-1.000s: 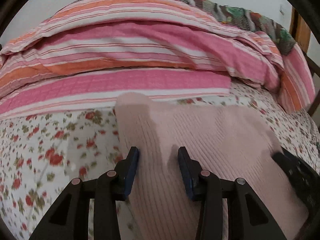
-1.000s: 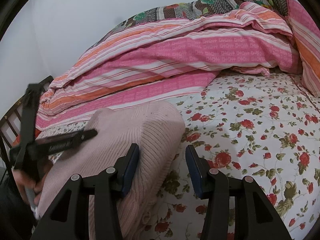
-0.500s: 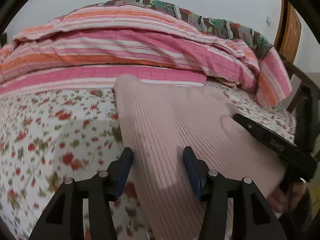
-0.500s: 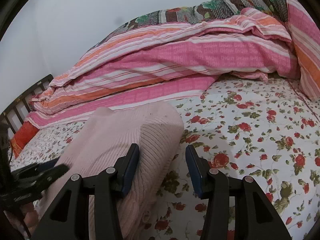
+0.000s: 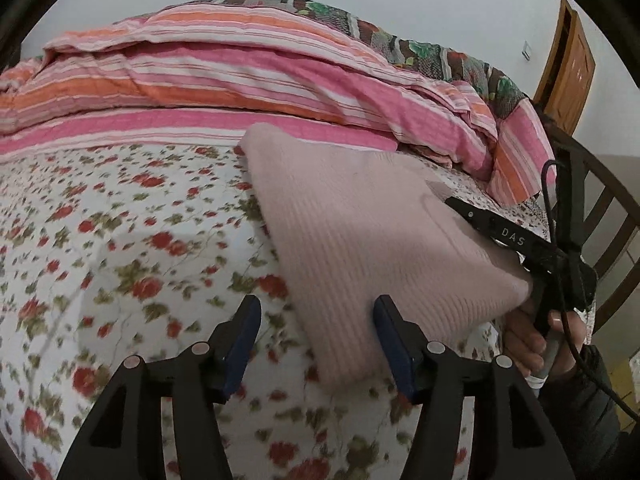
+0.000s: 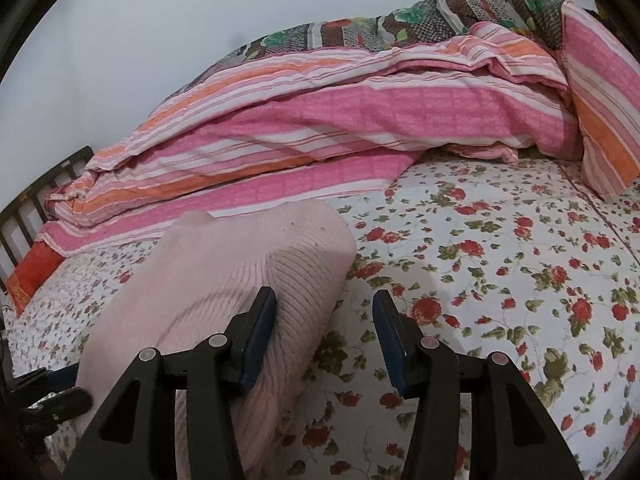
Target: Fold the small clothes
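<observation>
Knitwear of pale pink ribbing, a folded sweater (image 5: 360, 232), was laid on the floral bedsheet (image 5: 120, 248), its far corner reaching the edge of the striped quilt (image 5: 240, 76) heaped along the back of the bed. No container was seen in either view; the garment was borne only by the sheet.

The left gripper (image 5: 316, 340) was held with its blue-padded jaws spread wide. Nothing was gripped between them: the near corner of the sweater was seen just ahead of the right-hand pad, whether touched or merely overlapped could not be told, while the other pad hung over bare sheet.

The right gripper (image 6: 324, 332) was likewise held well open. Its left-hand pad was pressed against, or laid just beside, the rounded fold of the sweater (image 6: 240, 280), and its other pad stood apart over the floral bedsheet (image 6: 500, 280). No cloth was clamped.

From the left wrist view, the body of the right gripper (image 5: 516, 236) was seen along the sweater's right edge, grasped by the person's hand (image 5: 536, 340), with a black cable looped above it. A dark bed rail (image 5: 600, 208) and a wooden door (image 5: 568, 68) were seen beyond. From the right wrist view, the striped quilt (image 6: 360, 120) was topped by a patterned blanket (image 6: 400, 24).
</observation>
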`<control>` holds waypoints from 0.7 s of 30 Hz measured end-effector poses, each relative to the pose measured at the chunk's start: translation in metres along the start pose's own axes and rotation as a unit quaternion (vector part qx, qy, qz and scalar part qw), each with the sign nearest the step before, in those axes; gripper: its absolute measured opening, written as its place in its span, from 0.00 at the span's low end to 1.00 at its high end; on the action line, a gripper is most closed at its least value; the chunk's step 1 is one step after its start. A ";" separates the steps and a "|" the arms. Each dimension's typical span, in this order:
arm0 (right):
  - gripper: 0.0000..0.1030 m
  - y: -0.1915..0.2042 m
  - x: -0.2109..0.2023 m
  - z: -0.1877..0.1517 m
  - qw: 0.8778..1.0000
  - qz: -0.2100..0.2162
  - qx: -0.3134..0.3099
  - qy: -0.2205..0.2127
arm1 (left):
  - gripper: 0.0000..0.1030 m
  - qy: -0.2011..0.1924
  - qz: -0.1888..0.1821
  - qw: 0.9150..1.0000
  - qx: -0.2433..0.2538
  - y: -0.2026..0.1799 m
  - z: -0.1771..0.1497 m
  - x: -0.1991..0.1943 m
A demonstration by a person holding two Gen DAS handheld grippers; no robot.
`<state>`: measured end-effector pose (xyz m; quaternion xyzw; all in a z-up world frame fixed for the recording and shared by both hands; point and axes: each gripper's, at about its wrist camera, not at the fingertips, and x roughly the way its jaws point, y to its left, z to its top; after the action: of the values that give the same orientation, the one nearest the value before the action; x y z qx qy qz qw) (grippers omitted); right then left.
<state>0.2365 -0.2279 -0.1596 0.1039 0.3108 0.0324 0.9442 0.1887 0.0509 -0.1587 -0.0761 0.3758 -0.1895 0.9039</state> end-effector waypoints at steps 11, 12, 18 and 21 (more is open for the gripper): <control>0.52 -0.001 -0.058 -0.008 1.000 0.005 0.015 -0.010 | 0.55 -0.019 -0.018 0.999 -0.036 0.025 0.000 -0.020; 0.52 0.000 -0.067 -0.009 0.999 0.028 0.022 -0.018 | 0.55 -0.023 -0.032 0.998 -0.044 0.026 0.000 -0.020; 0.57 0.024 -0.070 -0.018 0.999 0.047 -0.003 -0.008 | 0.57 -0.011 -0.056 0.996 -0.063 0.024 0.003 -0.004; 0.48 0.026 -0.052 -0.027 0.999 0.031 -0.008 0.026 | 0.57 -0.001 -0.041 0.998 -0.052 0.020 -0.002 0.003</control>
<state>0.1783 -0.2041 -0.1450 0.1050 0.3319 0.0672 0.9350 0.1954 0.0684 -0.1677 -0.1390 0.3807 -0.2068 0.8905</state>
